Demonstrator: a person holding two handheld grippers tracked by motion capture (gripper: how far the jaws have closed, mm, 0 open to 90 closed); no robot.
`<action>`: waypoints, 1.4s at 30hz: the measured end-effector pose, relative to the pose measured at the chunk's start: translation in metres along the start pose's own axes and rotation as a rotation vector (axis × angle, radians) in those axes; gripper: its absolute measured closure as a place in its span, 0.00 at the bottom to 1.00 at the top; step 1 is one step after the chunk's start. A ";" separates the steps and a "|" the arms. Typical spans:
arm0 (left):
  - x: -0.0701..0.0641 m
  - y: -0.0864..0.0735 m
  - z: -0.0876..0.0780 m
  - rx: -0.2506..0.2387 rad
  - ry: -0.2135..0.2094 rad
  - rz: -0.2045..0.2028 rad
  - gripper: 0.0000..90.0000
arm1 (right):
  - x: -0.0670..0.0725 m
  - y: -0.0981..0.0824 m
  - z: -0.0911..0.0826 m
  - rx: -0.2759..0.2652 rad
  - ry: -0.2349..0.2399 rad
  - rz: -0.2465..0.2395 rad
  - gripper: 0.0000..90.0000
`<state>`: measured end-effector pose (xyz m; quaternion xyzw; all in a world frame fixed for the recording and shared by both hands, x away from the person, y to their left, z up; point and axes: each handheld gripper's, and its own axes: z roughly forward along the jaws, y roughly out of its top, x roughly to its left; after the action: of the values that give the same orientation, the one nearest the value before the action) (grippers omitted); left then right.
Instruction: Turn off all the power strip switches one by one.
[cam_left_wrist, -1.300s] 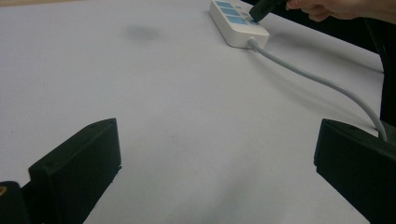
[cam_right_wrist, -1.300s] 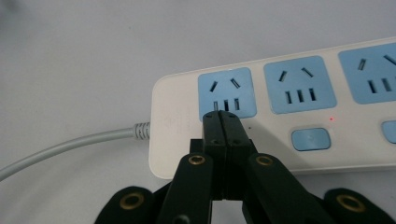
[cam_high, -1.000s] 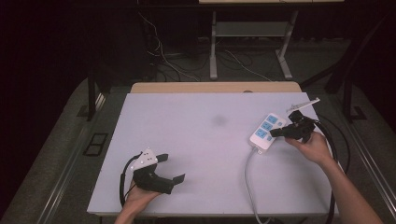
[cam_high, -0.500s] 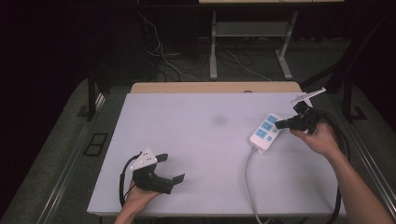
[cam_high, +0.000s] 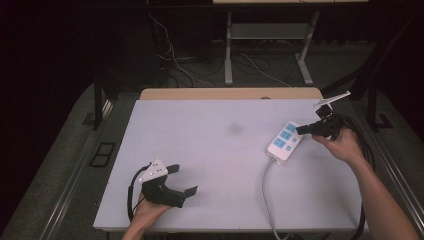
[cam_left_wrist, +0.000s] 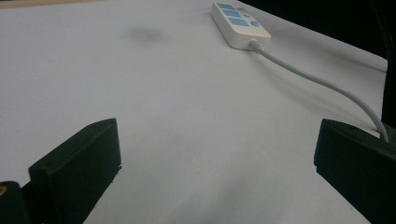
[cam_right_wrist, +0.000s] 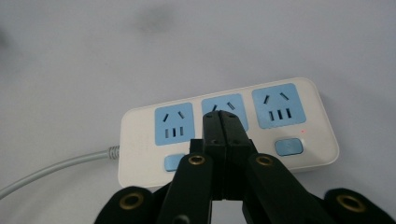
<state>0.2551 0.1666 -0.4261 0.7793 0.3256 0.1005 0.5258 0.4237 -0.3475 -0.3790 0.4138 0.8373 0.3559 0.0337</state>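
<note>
A white power strip (cam_high: 283, 140) with three blue sockets lies at the right of the white table (cam_high: 220, 150), its grey cable (cam_high: 267, 195) running to the front edge. My right gripper (cam_high: 300, 130) hovers just right of the strip's far end, jaws shut together with nothing between them. In the right gripper view the closed tips (cam_right_wrist: 223, 122) sit above the middle socket of the power strip (cam_right_wrist: 140, 135). My left gripper (cam_high: 182, 180) rests near the front left edge, jaws wide open and empty. The left gripper view looks across the table to the power strip (cam_left_wrist: 239, 24).
A faint dark smudge (cam_high: 234, 129) marks the table's middle. A wooden board (cam_high: 230, 94) lines the far edge. Beyond it stand a metal frame (cam_high: 265, 45) and loose cables (cam_high: 180, 65) on the floor. Black cable (cam_high: 367, 150) trails beside the right forearm.
The right gripper has lifted and drawn back to the right, off the power strip. The left gripper has stayed in place.
</note>
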 end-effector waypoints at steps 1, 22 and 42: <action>0.000 0.000 0.000 0.000 -0.001 -0.001 0.00 | -0.001 0.000 0.001 -0.001 -0.001 0.005 1.00; 0.000 0.000 0.000 0.001 0.001 0.000 0.00 | -0.015 -0.006 0.015 0.014 -0.004 0.032 1.00; 0.001 0.000 -0.001 0.000 0.002 0.004 0.00 | -0.016 -0.012 0.030 0.046 0.006 0.036 1.00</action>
<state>0.2552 0.1675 -0.4260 0.7799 0.3247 0.1023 0.5252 0.4364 -0.3470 -0.4127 0.4283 0.8377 0.3385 0.0154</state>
